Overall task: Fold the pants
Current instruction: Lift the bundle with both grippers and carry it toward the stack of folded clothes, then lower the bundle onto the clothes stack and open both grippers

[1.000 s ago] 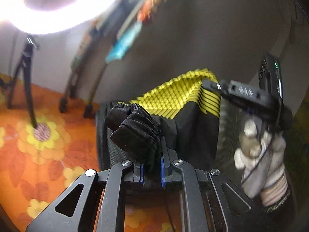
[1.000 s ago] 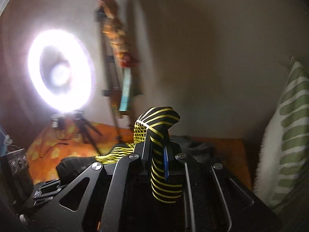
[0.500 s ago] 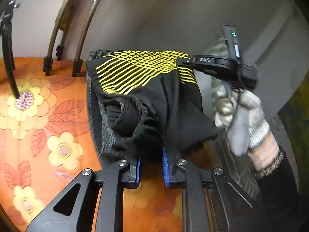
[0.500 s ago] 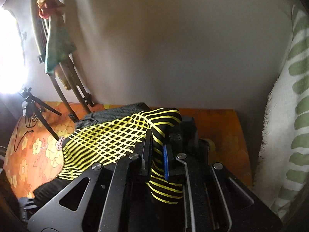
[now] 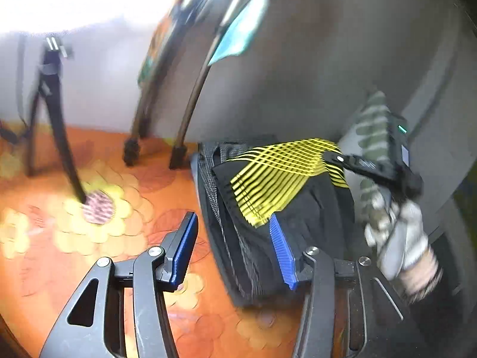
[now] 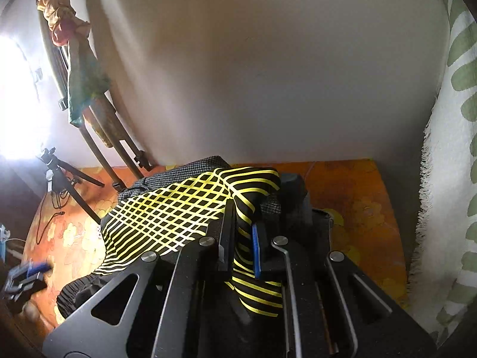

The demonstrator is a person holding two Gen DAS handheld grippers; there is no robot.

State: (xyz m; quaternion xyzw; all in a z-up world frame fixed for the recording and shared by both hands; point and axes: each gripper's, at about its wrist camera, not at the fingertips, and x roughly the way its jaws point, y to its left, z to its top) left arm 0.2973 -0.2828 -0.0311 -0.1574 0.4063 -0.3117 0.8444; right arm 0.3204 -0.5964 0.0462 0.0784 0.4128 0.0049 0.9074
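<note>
We see the left gripper (image 5: 232,244) angled down over the orange floral cloth (image 5: 89,238), its jaws opening; the ribbed blue pads (image 5: 281,253) stand apart and press on nothing, the right-hand pad overlapping the pants' edge in the picture, contact not clear. The right gripper (image 6: 241,244) also points downward, held by a gloved hand (image 5: 399,238) in a pale knit glove with a banded cuff. Its jaws are closed tight on a fold of the pants (image 6: 179,208), which bunches up between the pads and hangs below them.

The pants lie in a folded heap on the floral cloth near the wall: black ribbed knit, a yellow grid print on the upper panel, a grey speckled layer beneath. A fringed white-and-green textile (image 6: 447,179) hangs at the right; a tripod (image 6: 65,179) stands left.
</note>
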